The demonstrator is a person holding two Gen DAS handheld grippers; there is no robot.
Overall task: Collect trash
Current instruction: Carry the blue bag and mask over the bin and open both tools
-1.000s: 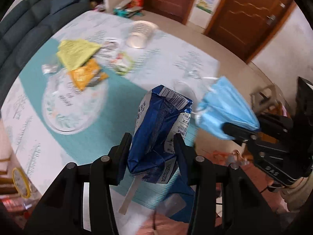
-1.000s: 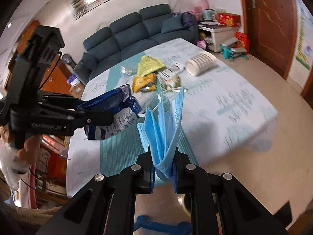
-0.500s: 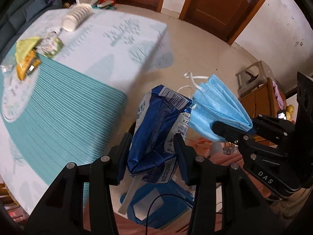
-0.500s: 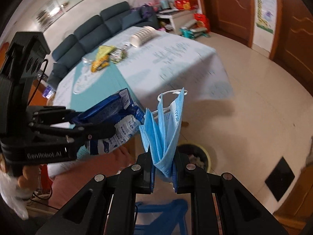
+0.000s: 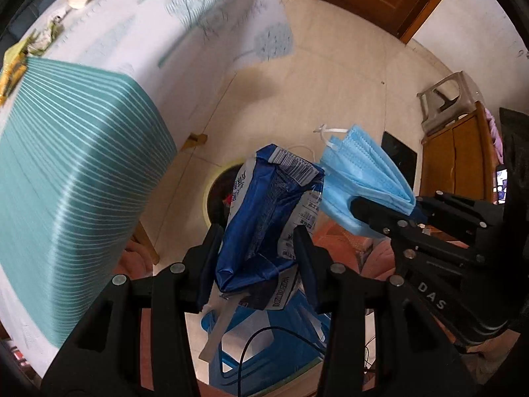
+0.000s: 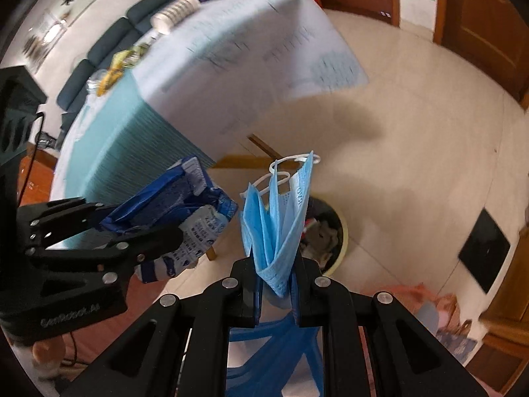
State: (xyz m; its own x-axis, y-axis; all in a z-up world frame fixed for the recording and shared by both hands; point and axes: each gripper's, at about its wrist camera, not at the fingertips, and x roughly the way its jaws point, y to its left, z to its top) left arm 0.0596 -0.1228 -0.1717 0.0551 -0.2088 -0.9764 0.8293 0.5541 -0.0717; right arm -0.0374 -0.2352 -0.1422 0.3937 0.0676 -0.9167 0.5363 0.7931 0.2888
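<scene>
Trash hangs in both tools over the floor, off the tabletop's (image 5: 82,152) near edge. Left wrist view: the left tool (image 5: 256,258) is clenched on a crumpled blue carton (image 5: 264,211), and the yellow-rimmed bin (image 5: 215,195) lies directly beyond the carton's far end. Right wrist view: the right tool (image 6: 276,284) pinches a folded blue face mask (image 6: 277,228), its long axis pointing away toward the bin (image 6: 330,231) just beyond and slightly right. Both loads look about equally near for dropping.
</scene>
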